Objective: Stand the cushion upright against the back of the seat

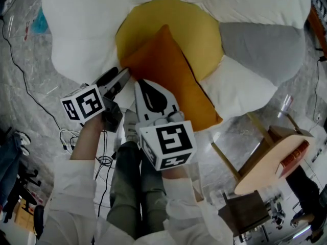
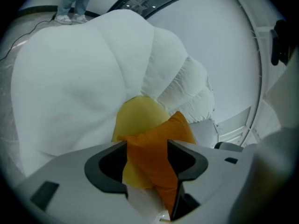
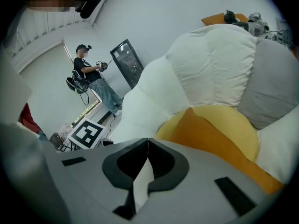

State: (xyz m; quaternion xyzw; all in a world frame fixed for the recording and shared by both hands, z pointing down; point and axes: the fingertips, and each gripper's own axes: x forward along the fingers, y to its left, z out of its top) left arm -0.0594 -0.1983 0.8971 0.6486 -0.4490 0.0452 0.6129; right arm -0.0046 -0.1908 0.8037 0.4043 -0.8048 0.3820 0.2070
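Two grippers low at seat front, cushion not yet upright

Cushion (image 1: 171, 78) aslant on yellow centre (image 1: 199, 29) of seat (image 1: 87, 29), near corner poking between jaws of left gripper (image 2: 147, 146). Jaws wide apart, pads apparently off the fabric; nothing held. Probably lined up for a bite on that corner, to tip cushion back against white petals (image 1: 245, 4). Right gripper (image 3: 148, 141) closed tight, empty, parked beside cushion's lower edge. Both pitched down and forward, close side by side.

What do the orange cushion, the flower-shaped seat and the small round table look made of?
Cushion: probably matte woven fabric over soft filling; it bulges and creases.
Seat: soft padded fabric, matte, in white, yellow and grey; puffy quilted lobes.
Table: seemingly light wood, smooth finish, by its pale tan top and legs.
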